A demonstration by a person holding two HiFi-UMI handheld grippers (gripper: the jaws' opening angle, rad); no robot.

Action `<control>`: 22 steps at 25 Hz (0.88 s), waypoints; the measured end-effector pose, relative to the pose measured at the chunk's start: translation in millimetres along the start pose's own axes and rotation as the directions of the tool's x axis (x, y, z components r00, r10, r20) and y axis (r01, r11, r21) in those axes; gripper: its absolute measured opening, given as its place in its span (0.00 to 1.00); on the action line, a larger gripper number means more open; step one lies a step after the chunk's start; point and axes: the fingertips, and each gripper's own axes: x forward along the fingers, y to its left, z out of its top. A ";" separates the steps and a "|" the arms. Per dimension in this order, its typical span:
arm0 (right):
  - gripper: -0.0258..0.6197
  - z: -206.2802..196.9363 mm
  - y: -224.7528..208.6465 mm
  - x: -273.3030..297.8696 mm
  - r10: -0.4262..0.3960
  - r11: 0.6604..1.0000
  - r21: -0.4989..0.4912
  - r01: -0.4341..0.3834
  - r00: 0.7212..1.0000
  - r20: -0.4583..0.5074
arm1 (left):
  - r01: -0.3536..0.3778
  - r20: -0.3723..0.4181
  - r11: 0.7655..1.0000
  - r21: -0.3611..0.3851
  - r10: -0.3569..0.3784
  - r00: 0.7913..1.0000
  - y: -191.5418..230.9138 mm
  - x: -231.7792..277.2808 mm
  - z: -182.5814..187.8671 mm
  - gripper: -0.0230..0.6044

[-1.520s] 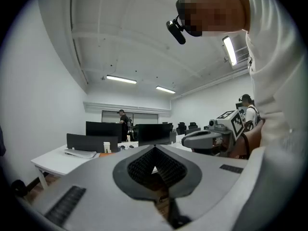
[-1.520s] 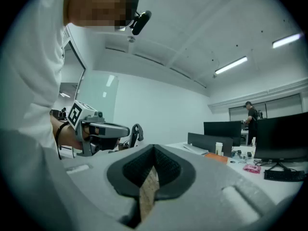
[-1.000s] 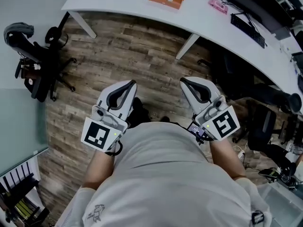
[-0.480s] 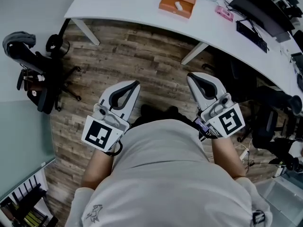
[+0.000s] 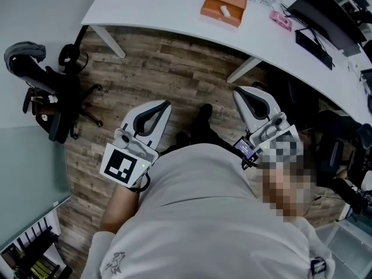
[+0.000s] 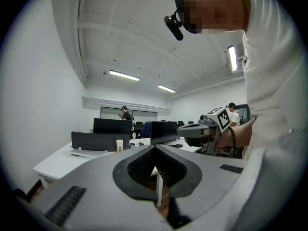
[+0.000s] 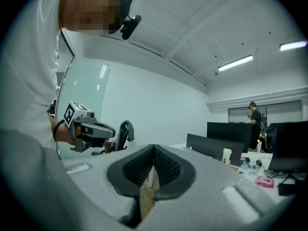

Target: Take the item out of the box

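Note:
An orange box (image 5: 224, 5) with a small white item on its top lies on the white table (image 5: 168, 10) at the far side of the head view. My left gripper (image 5: 167, 103) and right gripper (image 5: 235, 90) are held side by side over the wood floor, well short of the table. Both are shut with nothing between their jaws. The left gripper view shows its own closed tips (image 6: 154, 148) and the right gripper (image 6: 211, 129) beside it. The right gripper view shows its closed tips (image 7: 154, 146) and the left gripper (image 7: 89, 129).
A black office chair (image 5: 46, 92) stands at the left. Slanted table legs (image 5: 110, 39) come down ahead. A keyboard (image 5: 314, 39), a pink item (image 5: 282, 20) and monitors crowd the table's right. More chairs and cables lie at the right. People stand far back in the room.
The table and the orange box have come closer and slid down in the head view. Both grippers kept their pose in front of the body. A shoe now shows between them.

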 end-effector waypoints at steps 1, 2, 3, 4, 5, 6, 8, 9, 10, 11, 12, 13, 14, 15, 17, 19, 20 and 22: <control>0.04 -1.6 -2.8 3.0 0.002 1.000 0.004 -0.002 1.000 0.002 | -0.005 0.003 1.000 0.001 0.005 1.000 3.5 2.5 1.0 0.03; 0.04 -2.8 -6.0 6.7 0.004 1.000 0.008 -0.004 1.000 0.004 | -0.009 0.007 1.000 0.000 0.009 1.000 7.5 5.3 2.5 0.03; 0.04 -3.7 -9.6 11.2 0.007 1.000 0.012 -0.007 1.000 0.006 | -0.011 0.011 1.000 -0.001 0.011 1.000 11.9 8.3 4.2 0.03; 0.04 -4.2 -13.3 16.1 0.009 1.000 0.015 -0.009 1.000 0.008 | -0.013 0.014 1.000 -0.001 0.013 1.000 16.3 11.4 5.8 0.03; 0.04 -4.5 -17.2 21.0 0.011 1.000 0.017 -0.011 1.000 0.009 | -0.014 0.017 1.000 0.000 0.014 1.000 20.4 14.7 7.3 0.03; 0.04 -4.7 -21.3 25.3 0.013 1.000 0.018 -0.014 1.000 0.009 | -0.017 0.021 1.000 0.000 0.017 1.000 24.4 18.4 8.8 0.03; 0.04 -5.8 -31.4 31.9 0.017 1.000 0.022 -0.017 1.000 0.008 | -0.029 0.017 1.000 -0.004 0.029 0.999 32.9 27.2 8.7 0.03; 0.04 -6.9 -37.8 34.3 0.018 1.000 0.025 -0.019 1.000 0.007 | -0.036 0.013 0.999 -0.010 0.036 0.999 37.0 33.0 7.8 0.03; 0.04 -8.5 -44.8 36.5 0.021 0.999 0.030 -0.021 1.000 0.005 | -0.040 0.011 0.999 -0.017 0.040 0.999 40.4 39.8 7.7 0.03; 0.04 -10.4 -52.0 39.0 0.023 0.999 0.035 -0.024 1.000 0.002 | -0.040 0.010 0.999 -0.022 0.041 0.999 43.1 47.2 8.1 0.03; 0.04 -12.5 -59.1 42.0 0.027 0.999 0.039 -0.027 1.000 -0.002 | -0.038 0.009 0.999 -0.025 0.038 0.999 45.7 54.9 8.8 0.03; 0.04 -14.7 -66.3 45.5 0.030 0.999 0.043 -0.030 1.000 -0.008 | -0.036 0.007 0.999 -0.027 0.036 0.999 49.0 62.7 9.3 0.03; 0.04 -16.8 -74.0 49.6 0.033 0.998 0.046 -0.032 0.999 -0.012 | -0.036 0.004 0.999 -0.028 0.036 0.999 53.4 70.8 9.8 0.03; 0.04 -18.7 -82.4 53.9 0.034 0.998 0.049 -0.034 0.999 -0.016 | -0.039 0.001 0.999 -0.029 0.039 0.999 58.8 79.3 9.9 0.03; 0.04 -21.4 -101.0 62.6 0.036 0.998 0.055 -0.035 0.999 -0.019 | -0.044 -0.008 0.998 -0.033 0.044 0.999 70.4 97.0 9.4 0.03; 0.04 -23.4 -121.5 70.6 0.034 0.998 0.057 -0.032 0.999 -0.020 | -0.047 -0.013 0.998 -0.035 0.046 0.999 81.7 115.9 9.7 0.03; 0.04 -24.5 -132.5 73.5 0.030 0.998 0.059 -0.029 0.999 -0.020 | -0.046 -0.015 0.998 -0.035 0.046 0.999 86.6 126.0 10.3 0.03; 0.04 -27.2 -155.4 76.5 0.020 0.998 0.064 -0.019 1.000 -0.021 | -0.043 -0.023 0.998 -0.036 0.042 0.999 94.0 146.7 10.4 0.03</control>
